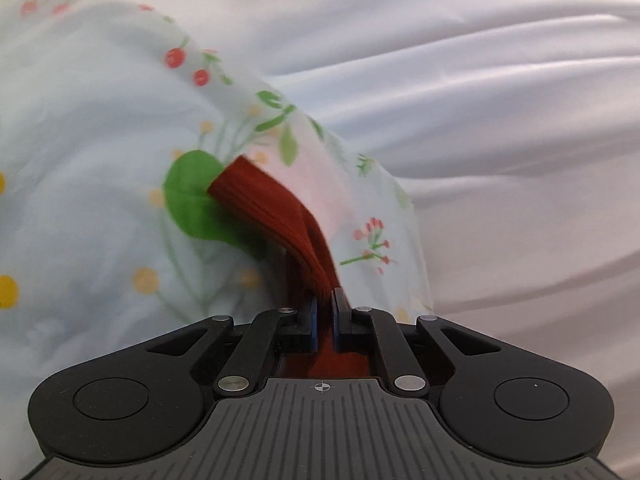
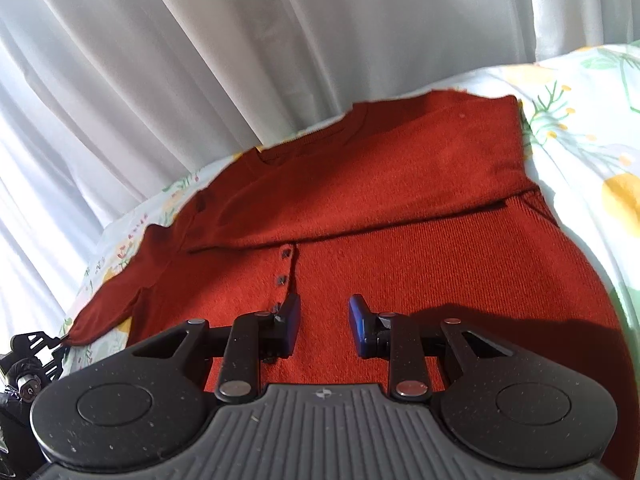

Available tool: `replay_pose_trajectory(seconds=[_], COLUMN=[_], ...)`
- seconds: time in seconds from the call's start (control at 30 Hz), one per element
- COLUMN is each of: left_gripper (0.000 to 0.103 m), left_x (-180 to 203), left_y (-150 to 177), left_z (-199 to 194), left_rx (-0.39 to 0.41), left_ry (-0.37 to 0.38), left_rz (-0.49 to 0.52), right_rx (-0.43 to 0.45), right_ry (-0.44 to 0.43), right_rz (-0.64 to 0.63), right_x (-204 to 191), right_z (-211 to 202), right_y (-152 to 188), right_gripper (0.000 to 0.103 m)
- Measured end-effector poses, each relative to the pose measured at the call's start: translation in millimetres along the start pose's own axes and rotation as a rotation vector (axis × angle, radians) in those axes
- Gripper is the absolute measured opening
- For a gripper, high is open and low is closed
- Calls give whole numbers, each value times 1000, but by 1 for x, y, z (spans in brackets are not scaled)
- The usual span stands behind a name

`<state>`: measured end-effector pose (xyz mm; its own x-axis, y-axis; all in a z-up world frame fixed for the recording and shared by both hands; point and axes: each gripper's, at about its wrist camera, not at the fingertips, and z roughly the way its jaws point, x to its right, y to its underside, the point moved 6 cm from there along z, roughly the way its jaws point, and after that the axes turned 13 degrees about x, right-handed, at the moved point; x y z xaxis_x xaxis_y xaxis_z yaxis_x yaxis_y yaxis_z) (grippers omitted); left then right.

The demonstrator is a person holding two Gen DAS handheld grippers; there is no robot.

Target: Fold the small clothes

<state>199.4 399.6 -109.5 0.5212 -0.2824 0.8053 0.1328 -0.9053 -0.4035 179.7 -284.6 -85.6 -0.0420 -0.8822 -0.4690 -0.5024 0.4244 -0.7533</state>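
1. The left gripper (image 1: pixel 325 300) is pinching a ribbed cuff (image 1: pixel 276 216) of the rust-red sweater (image 2: pixel 400 248), its jaws closed tight on the knit.
2. The right gripper (image 2: pixel 324 316) is hovering over the sweater, jaws parted and holding nothing.
3. The sweater is lying on the floral sheet (image 2: pixel 592 152), one sleeve folded across its chest.

Left gripper (image 1: pixel 325 304) pinched tight, blue pads (image 1: pixel 339 312) nearly touching, pointed downward. Right gripper (image 2: pixel 324 312) parted, nothing between pads, angled downward.
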Motion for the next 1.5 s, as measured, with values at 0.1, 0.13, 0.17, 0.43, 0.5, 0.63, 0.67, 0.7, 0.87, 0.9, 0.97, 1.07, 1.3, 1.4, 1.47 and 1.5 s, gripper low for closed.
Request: replay_pose_trajectory(seconds=[0.1,0.13,0.17,0.43,0.5,0.63,0.67,0.7,0.87,0.9,0.97,1.07,1.3,1.4,1.47,1.5], left_gripper=[8,8,8,11,25,79,88,90,98,98,98,100,101,101,101,101], left_x=[45,64,86,206,202,171,162,153,124,115,109,104,97,97,100,101], left_y=[20,32,48,248,295,341,343,340,324,317,311,305,297,294,294,295], left_z=[-12,-18,-24,-81,-79,-78,-79,-77,-69,-67,-62,-65,-70,-69,-65,-63], left_rx=[-32,-51,-75,-406,-486,-614,-623,-623,-600,-592,-578,-559,-532,-525,-521,-519], left_ry=[102,147,204,579,550,460,432,404,270,251,237,233,221,214,208,203], left_rz=[140,196,256,645,697,677,661,649,649,639,616,620,650,663,675,681], right_rx=[70,82,86,84,75,16,7,-2,-77,-100,-149,-188,-242,-231,-234,-225], right_ry=[-20,-29,-35,-68,-73,-79,-90,-102,-200,-218,-237,-224,-175,-205,-214,-199], right_rz=[-34,-34,-26,62,64,77,72,66,114,147,222,307,336,315,284,247], right_x=[-3,-2,0,16,17,16,15,12,-3,-5,-7,-7,-6,-14,-22,-26], right_z=[-12,-15,-16,-24,-23,-13,-10,-6,32,44,71,107,157,161,164,166], right_y=[-7,-8,-9,-14,-15,-15,-16,-17,-27,-27,-28,-31,-29,-31,-32,-32], right_gripper=[33,35,35,35,35,35,35,35,35,35,36,36,39,39,21,16])
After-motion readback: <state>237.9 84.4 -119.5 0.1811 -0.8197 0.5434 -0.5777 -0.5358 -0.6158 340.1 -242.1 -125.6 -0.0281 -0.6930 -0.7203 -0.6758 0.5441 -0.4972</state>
